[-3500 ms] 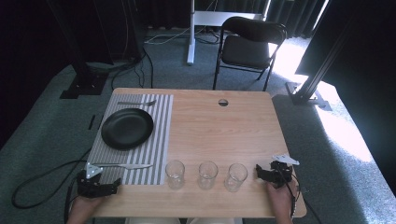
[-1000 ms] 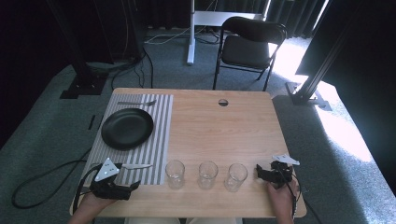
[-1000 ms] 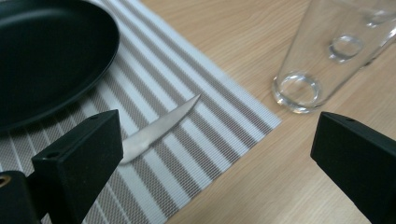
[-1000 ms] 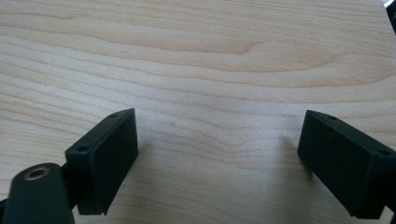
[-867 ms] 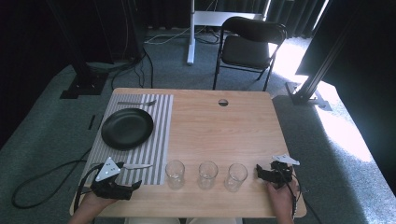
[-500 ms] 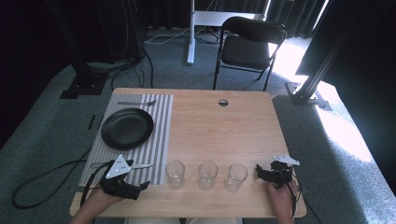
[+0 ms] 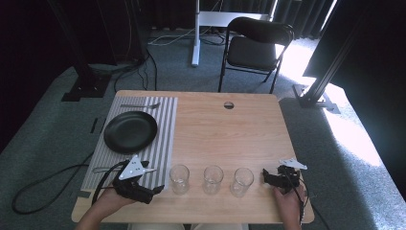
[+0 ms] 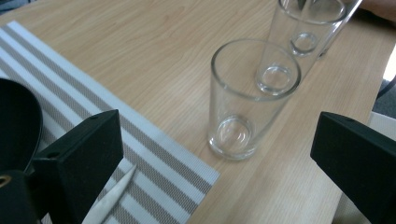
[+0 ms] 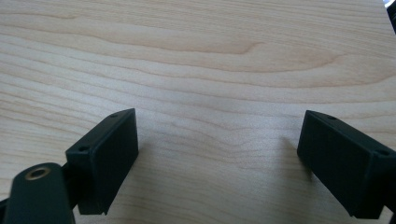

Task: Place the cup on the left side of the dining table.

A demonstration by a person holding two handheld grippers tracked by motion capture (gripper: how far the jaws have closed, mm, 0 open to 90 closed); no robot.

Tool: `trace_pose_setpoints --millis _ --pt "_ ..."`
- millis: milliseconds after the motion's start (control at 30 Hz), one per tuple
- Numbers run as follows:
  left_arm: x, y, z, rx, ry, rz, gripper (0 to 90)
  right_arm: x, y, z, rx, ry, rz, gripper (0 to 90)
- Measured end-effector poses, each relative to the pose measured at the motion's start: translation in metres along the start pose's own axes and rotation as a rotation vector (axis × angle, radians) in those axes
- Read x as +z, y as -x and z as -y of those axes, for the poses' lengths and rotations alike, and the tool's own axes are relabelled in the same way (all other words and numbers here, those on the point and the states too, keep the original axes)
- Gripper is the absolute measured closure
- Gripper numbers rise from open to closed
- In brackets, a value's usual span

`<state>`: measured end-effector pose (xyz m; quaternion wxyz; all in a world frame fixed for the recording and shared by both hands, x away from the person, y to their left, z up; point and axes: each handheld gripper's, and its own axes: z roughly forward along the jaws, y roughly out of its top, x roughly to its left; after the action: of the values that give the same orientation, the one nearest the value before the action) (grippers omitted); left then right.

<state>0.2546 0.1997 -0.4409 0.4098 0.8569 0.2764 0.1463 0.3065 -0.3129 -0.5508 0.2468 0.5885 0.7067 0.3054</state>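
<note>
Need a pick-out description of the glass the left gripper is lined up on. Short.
Start at the striped placemat on the left of the wooden table. Three clear glasses stand in a row along the near edge, right of the mat. The target glass is the leftmost, the one closest to the mat's corner and directly ahead of the open left gripper.

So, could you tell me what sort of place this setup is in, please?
Probably a lab or studio staged as a dining spot: a wooden table on grey carpet, a folding chair behind it, and dark curtains and metal stands around.
</note>
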Motion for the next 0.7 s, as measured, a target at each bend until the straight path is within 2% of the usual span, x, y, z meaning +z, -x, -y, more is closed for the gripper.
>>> trace_pose_setpoints --millis 700 --pt "0.025 0.019 -0.04 0.086 0.005 0.08 4.5 0.0 0.0 0.0 -0.001 0.0 -0.003 11.9"
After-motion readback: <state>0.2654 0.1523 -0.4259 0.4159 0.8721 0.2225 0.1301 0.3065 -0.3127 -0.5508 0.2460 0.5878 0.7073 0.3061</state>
